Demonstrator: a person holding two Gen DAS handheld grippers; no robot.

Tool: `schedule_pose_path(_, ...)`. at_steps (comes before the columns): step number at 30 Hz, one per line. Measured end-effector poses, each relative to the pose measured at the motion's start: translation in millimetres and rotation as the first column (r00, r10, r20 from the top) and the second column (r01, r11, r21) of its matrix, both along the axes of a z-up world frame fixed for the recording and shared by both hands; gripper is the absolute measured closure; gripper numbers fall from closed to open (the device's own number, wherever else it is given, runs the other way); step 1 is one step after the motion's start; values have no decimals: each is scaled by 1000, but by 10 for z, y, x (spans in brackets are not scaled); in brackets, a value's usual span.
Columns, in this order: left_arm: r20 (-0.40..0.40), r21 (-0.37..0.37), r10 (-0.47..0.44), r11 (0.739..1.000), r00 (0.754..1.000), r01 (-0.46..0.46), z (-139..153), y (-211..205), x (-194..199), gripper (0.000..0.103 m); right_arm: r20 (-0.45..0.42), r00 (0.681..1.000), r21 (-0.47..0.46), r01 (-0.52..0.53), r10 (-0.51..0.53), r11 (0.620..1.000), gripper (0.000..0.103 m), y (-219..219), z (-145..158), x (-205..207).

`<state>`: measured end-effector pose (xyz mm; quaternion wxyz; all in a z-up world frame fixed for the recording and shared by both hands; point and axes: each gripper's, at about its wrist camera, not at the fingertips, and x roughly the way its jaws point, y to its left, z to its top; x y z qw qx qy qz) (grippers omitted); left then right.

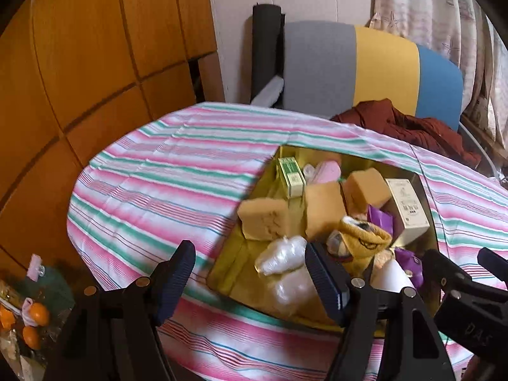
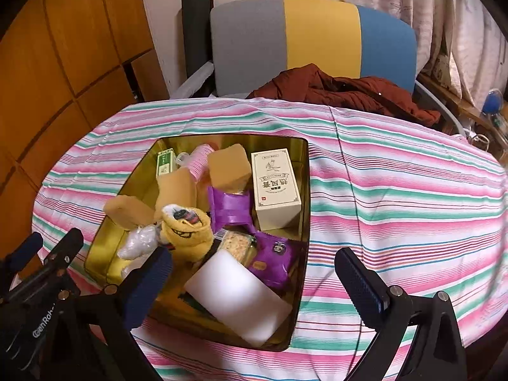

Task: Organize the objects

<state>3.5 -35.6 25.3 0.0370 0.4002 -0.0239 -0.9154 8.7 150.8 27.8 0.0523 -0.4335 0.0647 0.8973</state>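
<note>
**Open grippers over a full gold tin**

Round table under smooth cotton cloth [image 2: 397, 174], striped pink, green and white, with faint fold creases. Near the middle, a shallow tin [image 2: 304, 165] of glossy gold metal, rounded corners, mirror-like walls.

Inside the tin, loosely heaped:
- Cream box [image 2: 275, 187], matte card, upright against the right wall.
- Three tan sponges, porous and blocky: one [image 2: 228, 165] at the back beside the box, one [image 2: 174, 187] mid-tin, one [image 2: 127, 211] leaning on the left wall.
- Narrow green box [image 2: 165, 163] in the far left corner.
- Pink ribbed roll [image 2: 200, 158] behind the sponges.
- Yellow sock [image 2: 187, 228], fuzzy knit, bunched at the centre.
- Crinkled clear bag [image 2: 139, 241] left of the sock.
- Shiny purple ribbon [image 2: 228, 206] and a glossy purple packet [image 2: 274, 260] in front of the cream box.
- Clear packet of pale grains [image 2: 238, 244] between sock and purple packet.
- White block [image 2: 238, 298], smooth, flat, rectangular, tilted against the near wall.

Left gripper [image 1: 250, 282]: black frame, ridged navy pads, jaws spread wide and holding nothing, hovering at the tin's near left edge. Right gripper [image 2: 254, 289]: same build, jaws wide apart and empty, straddling the tin's near right corner above the white block.

Beyond the table, chair [image 2: 317, 38] with felt back in grey, yellow and blue panels; rumpled rust jacket [image 2: 343, 92] on its seat. Orange wood panels at left, pale printed curtain at right.
</note>
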Motion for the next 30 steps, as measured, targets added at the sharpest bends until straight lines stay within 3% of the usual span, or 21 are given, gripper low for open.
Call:
schedule_pose_path(7, 40, -55, -5, 998, 999, 7, -65, 69, 0, 30, 12, 1000, -6, 12, -12, 1000, 0, 41, -21, -15)
schedule_pose_path(30, 51, -26, -7, 1000, 999, 8, -38, 33, -11, 30, 28, 999, 52, 16, -17, 999, 0, 15, -91, -38)
